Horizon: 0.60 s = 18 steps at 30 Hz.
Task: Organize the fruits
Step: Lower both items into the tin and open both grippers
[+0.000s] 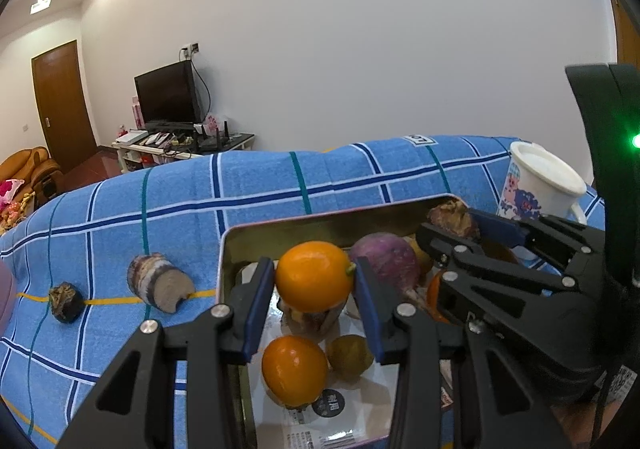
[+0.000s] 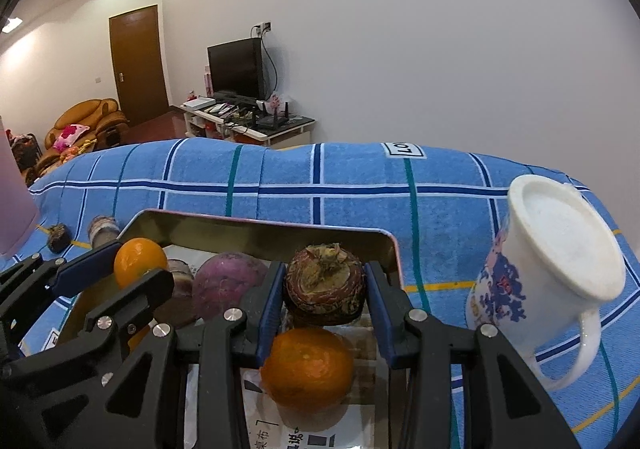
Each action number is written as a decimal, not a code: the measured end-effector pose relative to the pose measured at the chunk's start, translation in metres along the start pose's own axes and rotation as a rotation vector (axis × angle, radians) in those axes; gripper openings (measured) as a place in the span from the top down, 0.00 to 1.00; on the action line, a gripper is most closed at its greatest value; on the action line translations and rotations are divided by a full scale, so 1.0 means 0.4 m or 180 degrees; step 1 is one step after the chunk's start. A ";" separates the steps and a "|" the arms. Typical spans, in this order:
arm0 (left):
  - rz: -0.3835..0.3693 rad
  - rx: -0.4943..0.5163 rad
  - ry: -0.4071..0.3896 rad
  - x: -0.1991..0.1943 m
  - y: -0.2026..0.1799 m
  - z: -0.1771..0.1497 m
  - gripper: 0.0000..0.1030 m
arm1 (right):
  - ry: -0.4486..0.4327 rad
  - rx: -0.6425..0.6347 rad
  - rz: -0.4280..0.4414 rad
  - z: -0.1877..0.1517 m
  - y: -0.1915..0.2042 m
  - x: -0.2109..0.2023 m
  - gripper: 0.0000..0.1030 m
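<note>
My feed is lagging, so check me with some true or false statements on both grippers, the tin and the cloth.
1. The left gripper holds an orange over the tin. True.
2. The right gripper is empty. False: it grips a dark brown fruit.
3. The mug stands inside the tin. False: it stands on the cloth, right of the tin.
4. Two pieces lie on the cloth left of the tin. True: a cut piece and a small dark fruit.
5. The tin holds only oranges. False: a purple root is in it too.
</note>
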<state>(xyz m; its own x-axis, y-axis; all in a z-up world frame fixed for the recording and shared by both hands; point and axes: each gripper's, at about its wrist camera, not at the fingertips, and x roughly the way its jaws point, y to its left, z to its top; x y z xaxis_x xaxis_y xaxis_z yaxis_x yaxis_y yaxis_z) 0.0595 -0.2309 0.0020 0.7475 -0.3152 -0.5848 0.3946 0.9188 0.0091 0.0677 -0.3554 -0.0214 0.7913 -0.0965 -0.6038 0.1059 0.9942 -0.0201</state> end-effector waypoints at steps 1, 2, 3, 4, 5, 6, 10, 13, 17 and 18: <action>0.0006 -0.0006 0.0001 0.000 0.001 0.000 0.59 | -0.0007 -0.0006 0.0017 -0.001 0.002 -0.002 0.59; 0.0007 -0.0012 0.0002 0.000 0.000 0.001 0.59 | -0.0014 -0.0012 0.0030 -0.003 0.004 -0.004 0.59; 0.0003 -0.0015 0.0003 0.000 0.001 0.001 0.59 | -0.0021 -0.0020 0.0039 -0.004 0.006 -0.005 0.59; -0.0002 -0.0017 0.0004 0.000 0.003 0.002 0.59 | -0.0025 -0.0025 0.0045 -0.004 0.006 -0.005 0.59; -0.0005 -0.0015 0.0005 0.000 0.003 0.001 0.59 | -0.0022 -0.0022 0.0063 -0.005 0.006 -0.005 0.59; -0.0009 -0.0014 0.0006 0.000 0.003 0.001 0.58 | -0.0014 -0.0013 0.0088 -0.006 0.006 -0.005 0.59; -0.0033 -0.0005 0.0014 -0.007 0.005 -0.005 0.58 | -0.0024 0.0028 0.0203 -0.017 -0.004 -0.019 0.57; -0.0024 -0.0017 0.0017 -0.010 0.008 -0.007 0.58 | -0.0067 0.0046 0.0240 -0.016 -0.008 -0.027 0.54; -0.0018 -0.0036 -0.0032 -0.017 0.010 -0.007 0.53 | -0.0008 0.0164 0.0264 -0.020 -0.024 -0.024 0.44; -0.0007 -0.0037 -0.0071 -0.023 0.010 -0.008 0.48 | -0.0033 0.0197 0.0279 -0.020 -0.028 -0.029 0.44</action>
<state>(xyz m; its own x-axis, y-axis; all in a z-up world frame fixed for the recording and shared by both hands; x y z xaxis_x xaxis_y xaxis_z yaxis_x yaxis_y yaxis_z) 0.0525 -0.2236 0.0049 0.7583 -0.3224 -0.5666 0.3902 0.9207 -0.0016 0.0527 -0.3650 -0.0205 0.8053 -0.0100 -0.5928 0.0727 0.9940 0.0820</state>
